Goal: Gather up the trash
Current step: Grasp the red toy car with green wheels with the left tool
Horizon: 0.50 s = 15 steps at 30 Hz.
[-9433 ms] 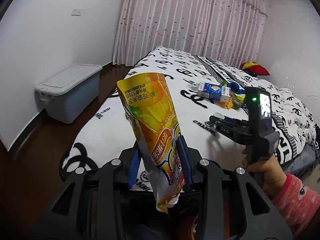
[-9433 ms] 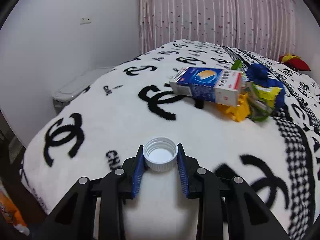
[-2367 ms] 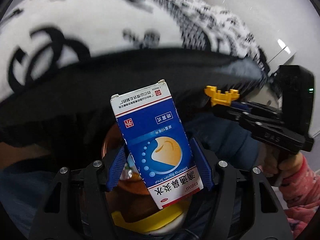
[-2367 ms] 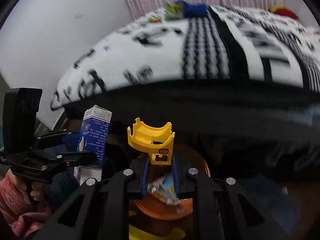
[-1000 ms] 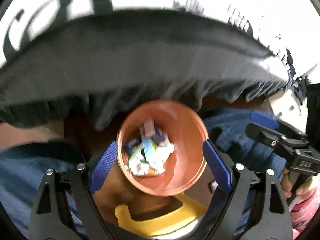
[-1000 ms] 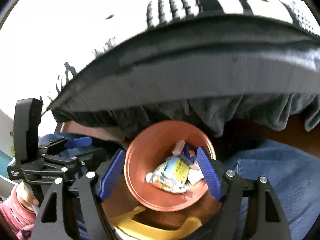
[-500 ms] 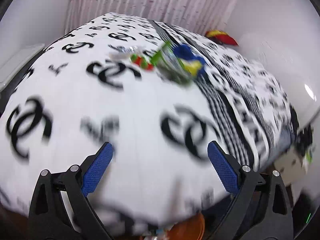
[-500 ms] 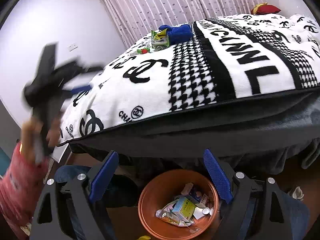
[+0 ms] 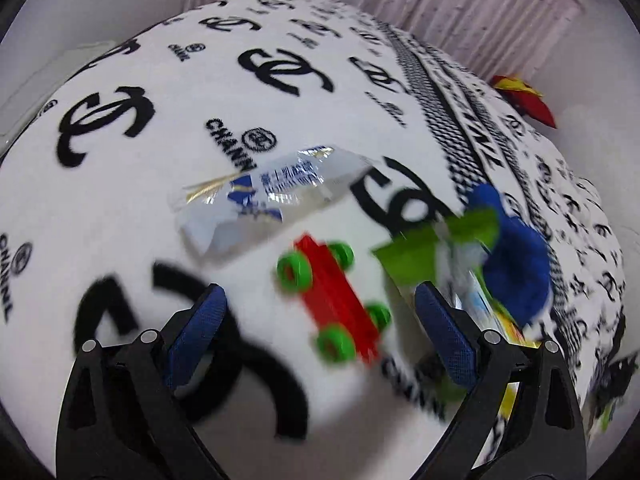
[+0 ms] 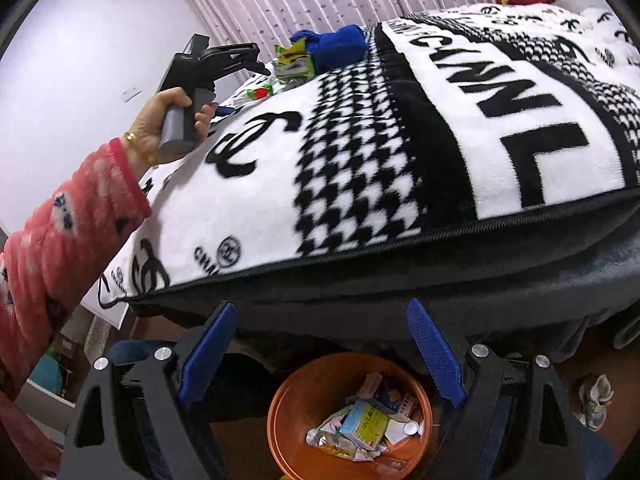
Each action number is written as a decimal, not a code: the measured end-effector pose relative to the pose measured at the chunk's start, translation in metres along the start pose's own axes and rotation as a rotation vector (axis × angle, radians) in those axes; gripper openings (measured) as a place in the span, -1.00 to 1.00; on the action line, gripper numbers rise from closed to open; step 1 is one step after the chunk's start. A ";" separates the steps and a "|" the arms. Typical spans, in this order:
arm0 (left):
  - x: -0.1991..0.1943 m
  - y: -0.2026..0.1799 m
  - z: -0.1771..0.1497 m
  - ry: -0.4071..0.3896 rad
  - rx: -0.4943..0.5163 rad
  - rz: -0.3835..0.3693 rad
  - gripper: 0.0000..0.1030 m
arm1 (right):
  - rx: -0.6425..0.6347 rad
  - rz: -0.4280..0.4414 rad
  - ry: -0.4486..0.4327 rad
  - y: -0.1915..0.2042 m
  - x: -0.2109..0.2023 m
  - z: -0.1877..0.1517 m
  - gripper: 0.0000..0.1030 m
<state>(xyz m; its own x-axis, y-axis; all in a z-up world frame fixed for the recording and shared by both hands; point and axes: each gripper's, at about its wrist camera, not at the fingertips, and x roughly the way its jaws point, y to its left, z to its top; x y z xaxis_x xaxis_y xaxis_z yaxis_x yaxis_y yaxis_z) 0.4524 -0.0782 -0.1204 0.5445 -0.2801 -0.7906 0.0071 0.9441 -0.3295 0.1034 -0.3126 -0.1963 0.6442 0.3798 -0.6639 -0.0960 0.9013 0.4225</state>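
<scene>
Orange trash bin point(image 10: 280, 420) on the floor at the foot of the bed point(image 10: 400, 184), under the right claw point(image 10: 320, 356), holding boxes and wrappers point(image 10: 366, 424); right claw spread wide, nothing between its blue pads point(image 10: 434, 356); left claw point(image 9: 318, 334) over the black-and-white blanket point(image 9: 160, 80), also spread wide and pinching nothing; just ahead of it a red toy car with green wheels point(image 9: 334, 300), lying loose on the blanket; beyond that a clear plastic wrapper with blue print point(image 9: 268, 200); to the right a green packet point(image 9: 424, 252) against a blue cloth point(image 9: 516, 264); red-sleeved hand point(image 10: 168, 128) gripping the left claw's handle.
</scene>
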 end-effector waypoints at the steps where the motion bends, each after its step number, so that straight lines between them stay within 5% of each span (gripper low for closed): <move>1: 0.004 -0.001 0.002 -0.001 0.003 0.013 0.79 | 0.001 0.001 0.001 -0.001 0.002 0.002 0.66; 3: 0.010 -0.003 0.005 0.006 0.016 0.045 0.72 | 0.000 0.002 0.004 -0.002 0.006 0.006 0.66; 5: 0.013 -0.005 0.004 0.003 0.045 0.114 0.21 | -0.004 0.006 0.009 -0.001 0.008 0.008 0.66; 8: 0.010 -0.003 0.000 -0.012 0.082 0.136 -0.19 | -0.012 0.007 0.007 0.001 0.009 0.010 0.66; 15: -0.031 0.012 -0.021 -0.070 0.077 0.028 -0.22 | -0.050 -0.005 -0.014 0.016 -0.001 0.019 0.66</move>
<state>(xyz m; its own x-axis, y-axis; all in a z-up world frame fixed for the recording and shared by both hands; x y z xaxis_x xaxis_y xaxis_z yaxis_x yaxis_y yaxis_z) 0.4182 -0.0618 -0.1103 0.6023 -0.2434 -0.7602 0.0539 0.9626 -0.2654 0.1160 -0.3022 -0.1771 0.6552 0.3726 -0.6571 -0.1306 0.9127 0.3873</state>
